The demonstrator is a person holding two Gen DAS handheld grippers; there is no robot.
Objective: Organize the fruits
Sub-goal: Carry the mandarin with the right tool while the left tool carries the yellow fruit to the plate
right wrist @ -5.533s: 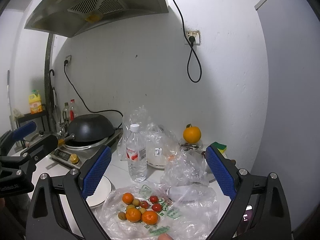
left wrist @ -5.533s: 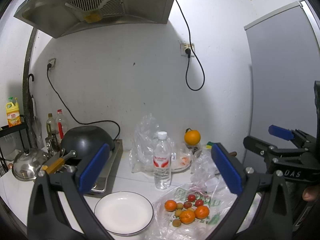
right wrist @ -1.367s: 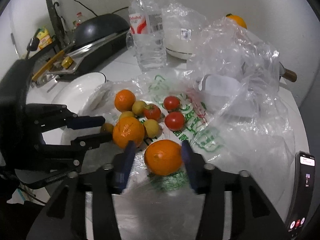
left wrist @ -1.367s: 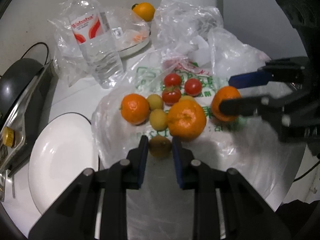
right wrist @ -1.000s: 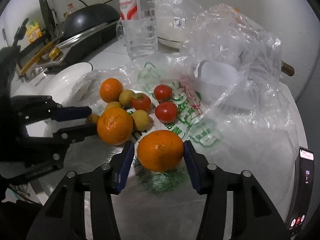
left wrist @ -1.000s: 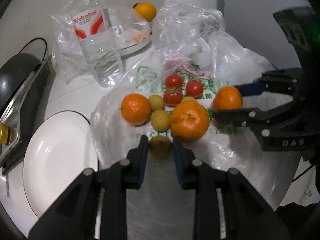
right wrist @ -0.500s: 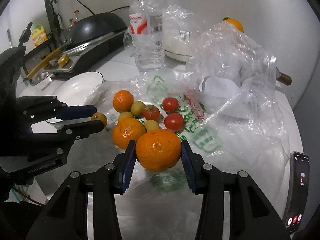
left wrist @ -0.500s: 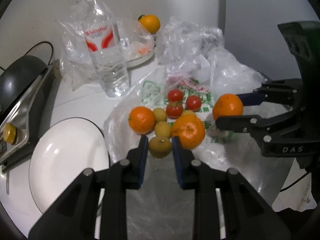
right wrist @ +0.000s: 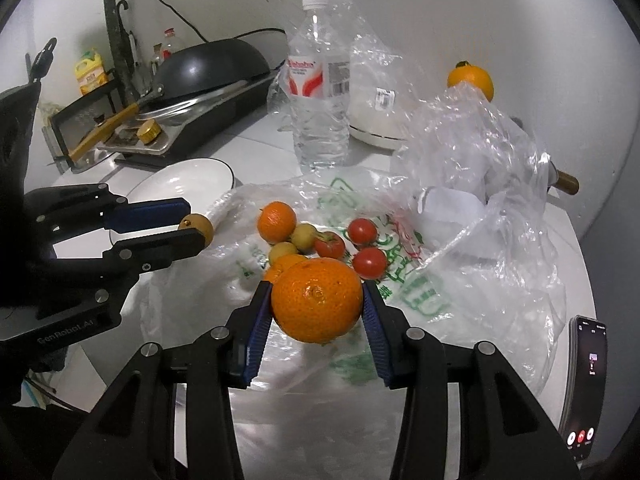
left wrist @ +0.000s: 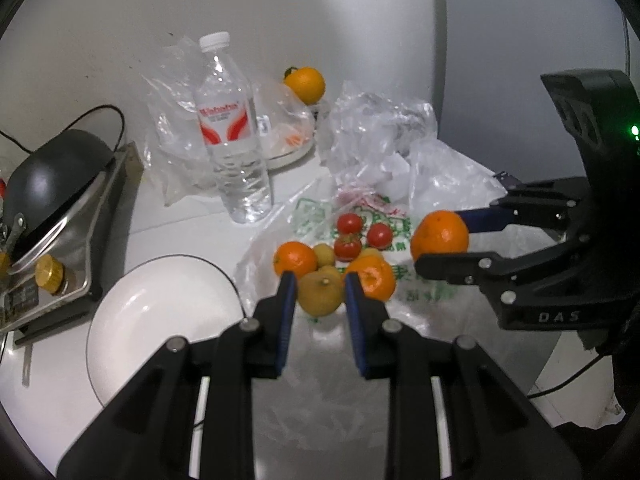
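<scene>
While lifted, dimpled mandarin (right wrist: 317,300) pinched by right jaws, left jaws pinching 1 yellow-brown fruit (left wrist: 321,294) — russeted.

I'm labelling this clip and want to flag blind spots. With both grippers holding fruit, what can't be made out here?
- Phone, right wrist view: screen text too small; lower end cut by the fisheye edge.
- White plate, left wrist view: near rim hidden behind the left gripper.
- Wrapped item inside the clear bag, right wrist view: blurred by crumpled plastic, unidentifiable.
- Underside of the orange in the right gripper: faces away.

Orange (right wrist: 317,301) aloft; longan (left wrist: 321,294) too
</scene>
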